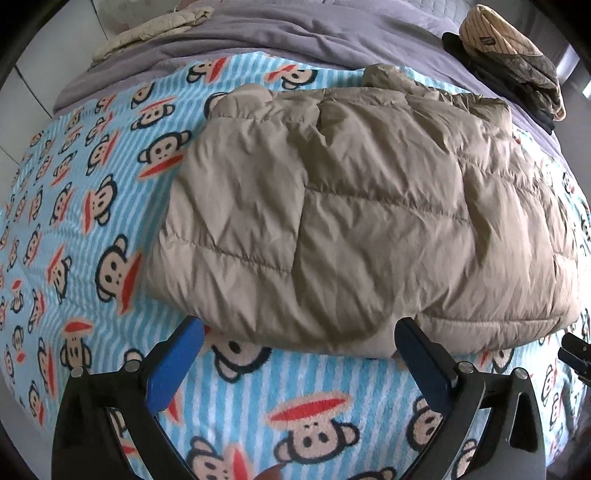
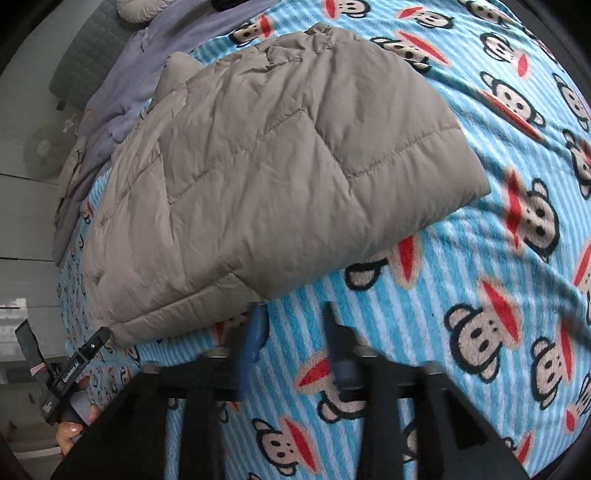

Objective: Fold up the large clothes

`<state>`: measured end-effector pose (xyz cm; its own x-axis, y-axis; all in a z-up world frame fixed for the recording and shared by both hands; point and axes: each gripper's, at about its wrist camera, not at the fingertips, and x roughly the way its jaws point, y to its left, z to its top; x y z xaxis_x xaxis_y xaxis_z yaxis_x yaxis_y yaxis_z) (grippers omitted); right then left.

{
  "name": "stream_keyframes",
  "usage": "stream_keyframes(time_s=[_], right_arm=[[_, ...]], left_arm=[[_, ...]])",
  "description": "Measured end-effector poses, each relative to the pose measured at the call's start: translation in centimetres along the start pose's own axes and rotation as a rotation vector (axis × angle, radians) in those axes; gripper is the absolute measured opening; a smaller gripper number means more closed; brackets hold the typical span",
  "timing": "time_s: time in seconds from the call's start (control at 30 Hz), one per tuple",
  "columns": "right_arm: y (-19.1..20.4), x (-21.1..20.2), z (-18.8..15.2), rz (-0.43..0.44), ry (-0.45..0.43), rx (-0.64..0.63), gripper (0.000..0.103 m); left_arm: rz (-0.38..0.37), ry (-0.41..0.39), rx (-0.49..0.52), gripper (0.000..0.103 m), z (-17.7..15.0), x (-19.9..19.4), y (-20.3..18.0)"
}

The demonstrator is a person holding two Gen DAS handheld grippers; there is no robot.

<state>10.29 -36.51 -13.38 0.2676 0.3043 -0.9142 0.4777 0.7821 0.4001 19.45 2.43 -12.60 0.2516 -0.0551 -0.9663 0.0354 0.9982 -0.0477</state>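
A beige quilted puffer jacket (image 1: 362, 214) lies folded into a thick rectangle on the monkey-print blue striped blanket (image 1: 85, 229). It also shows in the right wrist view (image 2: 266, 177). My left gripper (image 1: 299, 332) is open and empty, its blue fingers just short of the jacket's near edge. My right gripper (image 2: 293, 314) is open and empty, blurred, its fingertips just below the jacket's near corner, over the blanket (image 2: 461, 277). The left gripper also shows at the lower left of the right wrist view (image 2: 62, 354), held in a hand.
A purple sheet (image 1: 295, 33) covers the far part of the bed. A stack of folded clothes (image 1: 517, 62) sits at the far right corner. A crumpled beige cloth (image 1: 155, 26) lies at the far left. The bed edge and floor show at left (image 2: 26, 221).
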Motion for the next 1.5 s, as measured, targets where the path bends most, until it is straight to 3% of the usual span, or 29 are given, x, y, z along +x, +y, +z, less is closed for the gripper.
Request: stream_keyframes(time_s=[0.07,0.13,0.17,0.27,0.3,0.43,0.77,0.93,1.03,1.13,1.27,1.4,1.5], right_arm=[[0.4,0.2,-0.3,0.013,0.002,-0.006,0.057],[0.6,0.5,-0.7,0.037,0.005,-0.006,0.07],[0.6,0.7,-0.8,0.055,0.003,-0.003,0.081],[1.0,1.1,-1.5,0.091,-0.009,0.021,0.084],[0.9,1.3,-1.6,0.106,-0.006,0.034,0.089],[0.3,1.9,-2.0,0.148,0.011,0.083,0.09],[-1.4,2.1,-2.3,0.193,-0.025,0.148,0.091],[-3.3,2.6,-2.0,0.292,-0.008,0.236,0.091],[-3.4,2.8,-1.8,0.306,0.001,0.233,0.091],[-3.3,3.2,-1.8,0.323,0.006,0.236,0.091],[-4.0,4.1,-1.2,0.426,0.015,0.318,0.091],[-5.0,4.5,-0.8,0.534,0.011,0.388,0.091],[-5.1,4.8,-0.4,0.544,0.019,0.386,0.091]], left_arm=[[-0.01,0.003,-0.007,0.103,-0.2,0.1,-0.1],[-0.013,0.007,-0.017,0.103,-0.4,0.3,0.0],[-0.011,0.008,-0.017,0.103,-0.5,0.4,0.0],[-0.018,0.022,-0.014,0.103,-0.9,0.8,-0.1],[-0.029,0.03,-0.012,0.103,-1.0,0.9,-0.1],[-0.067,0.054,-0.024,0.103,-1.7,1.2,0.0],[-0.051,0.078,-0.048,0.103,-2.4,1.8,0.2],[-0.065,0.079,-0.056,0.103,-2.6,2.1,0.4],[-0.086,0.082,-0.063,0.103,-2.8,2.6,0.6],[-0.202,0.069,-0.099,0.103,-2.7,2.6,1.1],[-0.378,0.067,-0.21,0.103,-2.6,2.8,3.1],[-0.49,0.063,-0.31,0.103,-2.7,3.6,5.4],[-0.559,0.079,-0.383,0.103,-2.8,4.8,7.1]])
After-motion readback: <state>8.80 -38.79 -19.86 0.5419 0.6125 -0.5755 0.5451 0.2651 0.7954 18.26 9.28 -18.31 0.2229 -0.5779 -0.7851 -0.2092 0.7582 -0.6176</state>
